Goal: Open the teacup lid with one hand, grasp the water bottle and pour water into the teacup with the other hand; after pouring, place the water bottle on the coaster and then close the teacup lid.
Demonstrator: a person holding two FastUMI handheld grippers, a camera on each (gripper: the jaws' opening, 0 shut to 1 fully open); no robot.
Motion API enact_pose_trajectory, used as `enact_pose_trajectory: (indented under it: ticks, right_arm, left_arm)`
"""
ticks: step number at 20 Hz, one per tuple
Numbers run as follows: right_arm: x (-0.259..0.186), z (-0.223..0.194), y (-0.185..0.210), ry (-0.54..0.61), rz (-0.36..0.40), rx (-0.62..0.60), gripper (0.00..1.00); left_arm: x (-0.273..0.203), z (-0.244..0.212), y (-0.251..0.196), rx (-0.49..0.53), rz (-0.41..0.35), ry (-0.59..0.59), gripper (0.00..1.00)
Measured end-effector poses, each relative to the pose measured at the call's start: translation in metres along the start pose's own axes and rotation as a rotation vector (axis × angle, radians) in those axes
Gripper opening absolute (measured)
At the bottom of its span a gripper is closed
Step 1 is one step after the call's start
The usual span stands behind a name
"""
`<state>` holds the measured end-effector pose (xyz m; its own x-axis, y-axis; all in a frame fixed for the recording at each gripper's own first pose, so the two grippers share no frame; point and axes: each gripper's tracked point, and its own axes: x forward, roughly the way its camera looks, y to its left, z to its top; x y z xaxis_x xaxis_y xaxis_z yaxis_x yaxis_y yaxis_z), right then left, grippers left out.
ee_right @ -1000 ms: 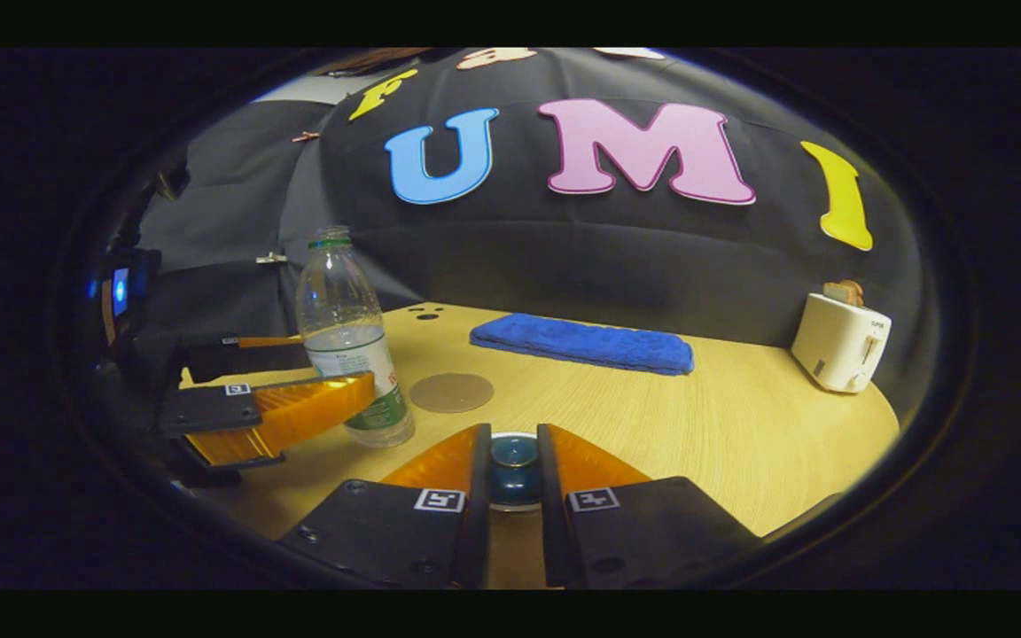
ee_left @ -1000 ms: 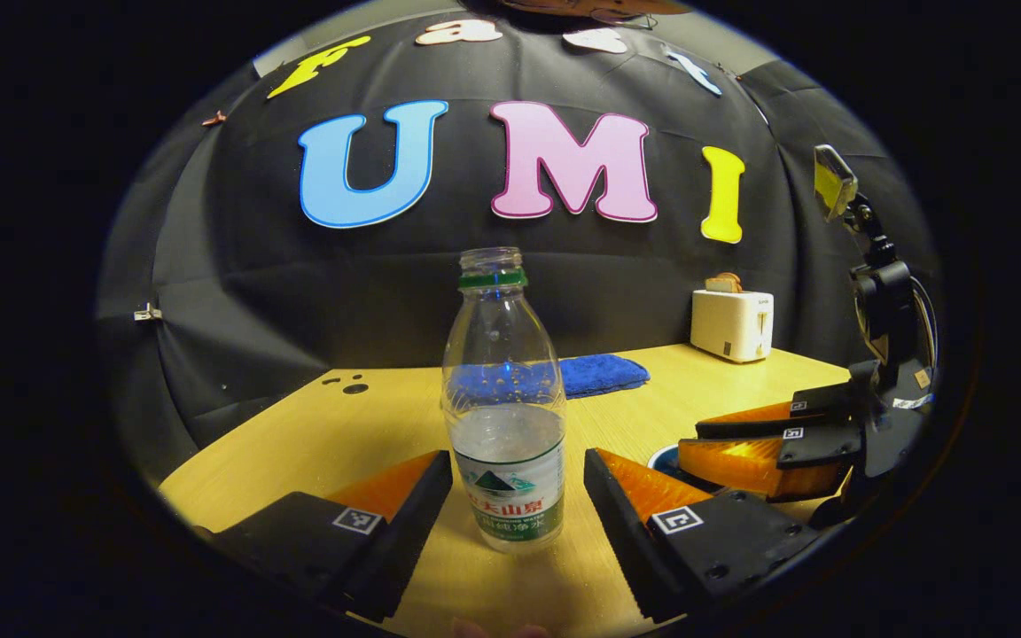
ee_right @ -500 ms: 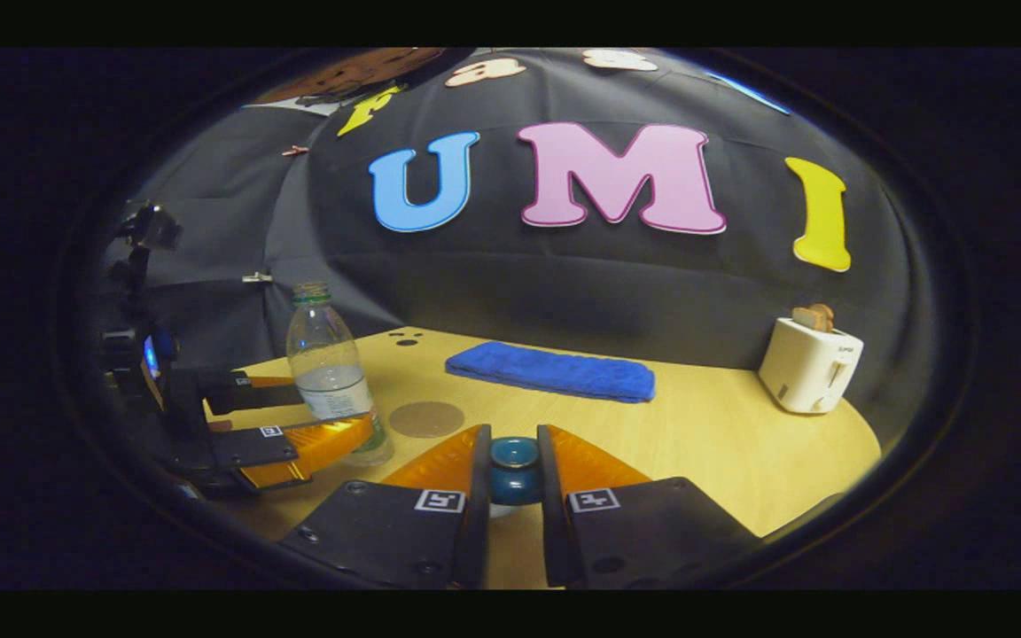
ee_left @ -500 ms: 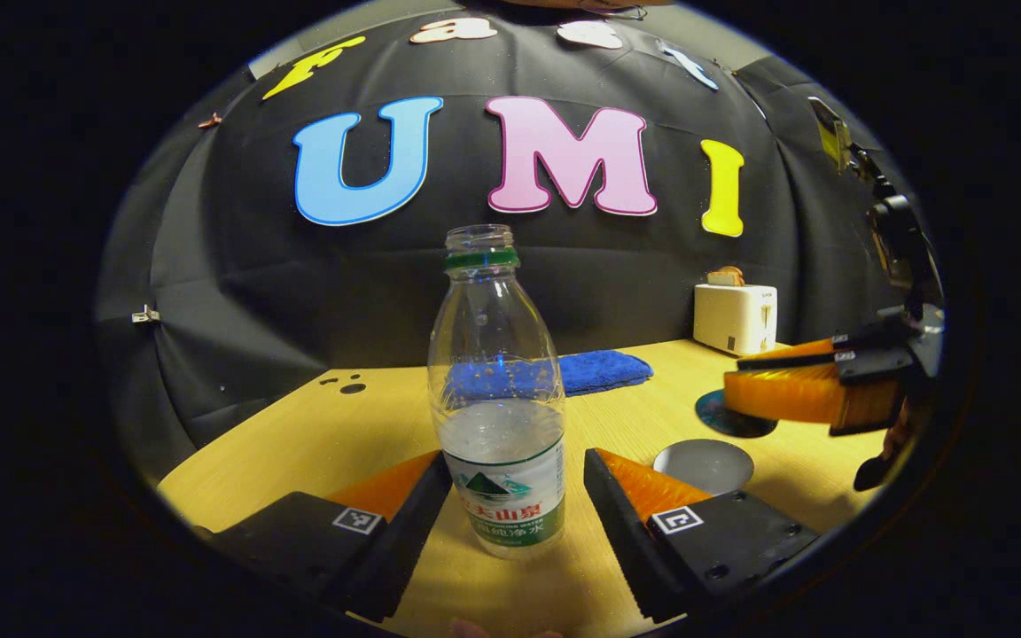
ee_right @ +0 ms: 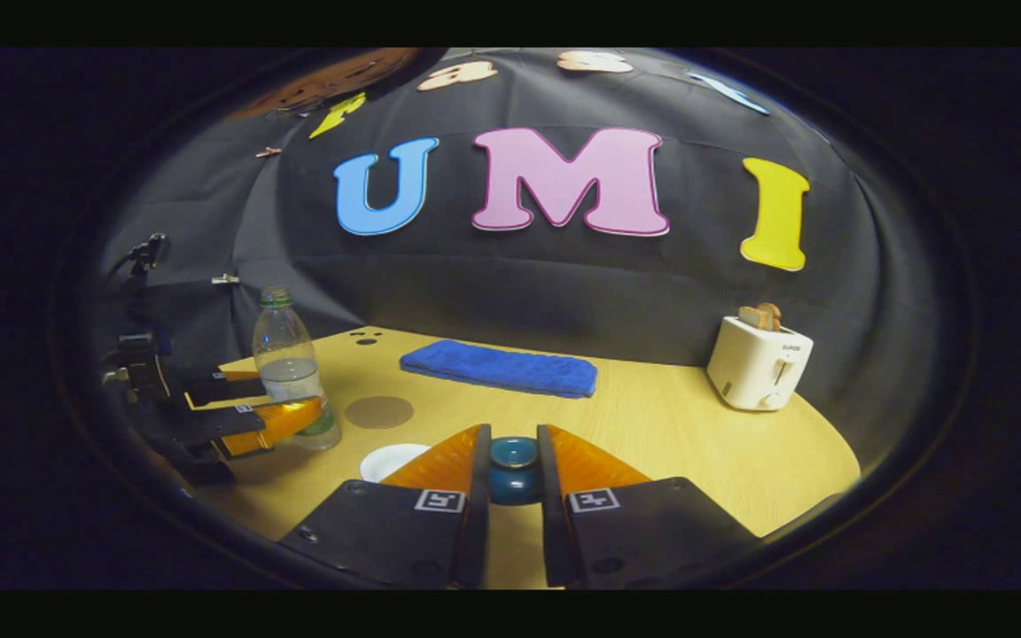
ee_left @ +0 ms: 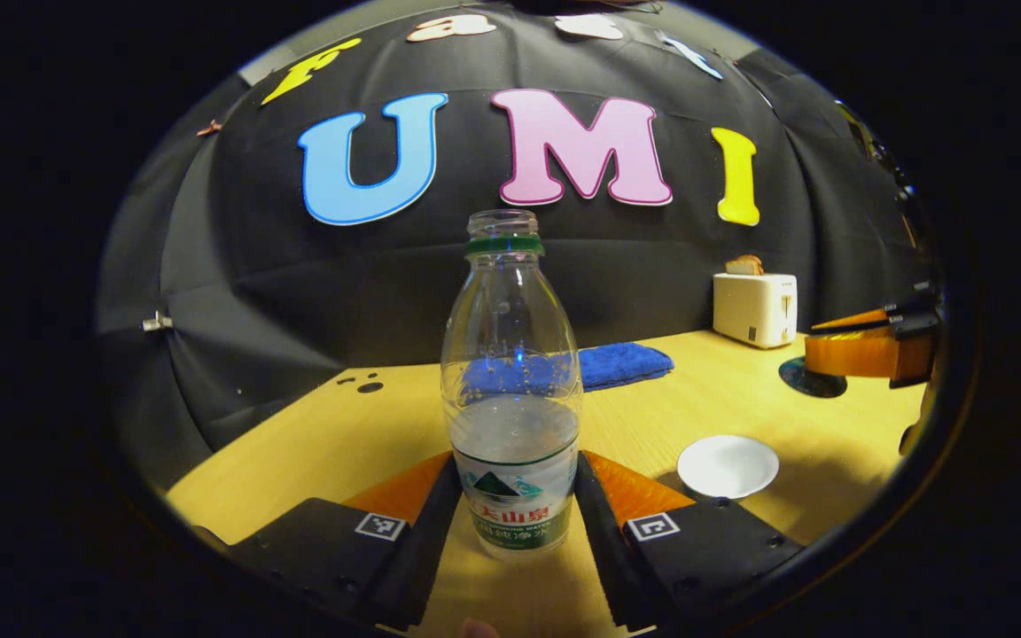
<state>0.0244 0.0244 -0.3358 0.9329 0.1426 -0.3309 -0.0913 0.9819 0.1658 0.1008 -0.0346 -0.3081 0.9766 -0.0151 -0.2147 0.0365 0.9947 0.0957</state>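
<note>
A clear water bottle with no cap, about half full, stands upright on the wooden table. My left gripper is shut on its labelled lower part, one finger pressing each side; the right gripper view shows the same hold, the bottle between the left gripper's fingers. The teacup sits uncovered, white inside, to the bottle's right. My right gripper is shut on the dark blue knob of the teacup lid, held in the air to the right of the teacup. The round brown coaster lies behind the cup.
A folded blue cloth lies along the back of the table. A white toaster with toast in it stands at the back right. Two small holes mark the table's far left corner. The booth's black wall is close behind.
My left gripper's fingers have closed onto the bottle. My right gripper has lifted the lid off the teacup and carried it up and to the right, uncovering the cup.
</note>
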Motion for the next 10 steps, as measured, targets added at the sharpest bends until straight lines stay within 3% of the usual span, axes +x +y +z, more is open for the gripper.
enact_pose_trajectory:
  ticks: [2,4,6,7,10]
  right_arm:
    - [-0.002,0.001,-0.005,-0.003,-0.004,0.002,0.23]
    - [-0.006,0.001,-0.01,-0.006,-0.009,-0.004,0.28]
    - [-0.009,0.002,-0.015,-0.01,-0.015,0.002,0.28]
    - [-0.011,0.002,-0.018,-0.009,-0.021,0.003,0.23]
    - [-0.016,0.0,-0.028,-0.01,-0.034,0.003,0.27]
  left_arm:
    - [-0.002,0.005,0.008,0.084,0.021,0.008,0.75]
    - [-0.004,0.005,0.02,0.186,0.053,0.028,0.75]
    - [-0.004,0.007,0.03,0.301,0.084,0.052,0.75]
    - [-0.004,0.007,0.035,0.364,0.097,0.062,0.74]
    - [-0.004,0.0,0.042,0.533,0.126,0.072,0.74]
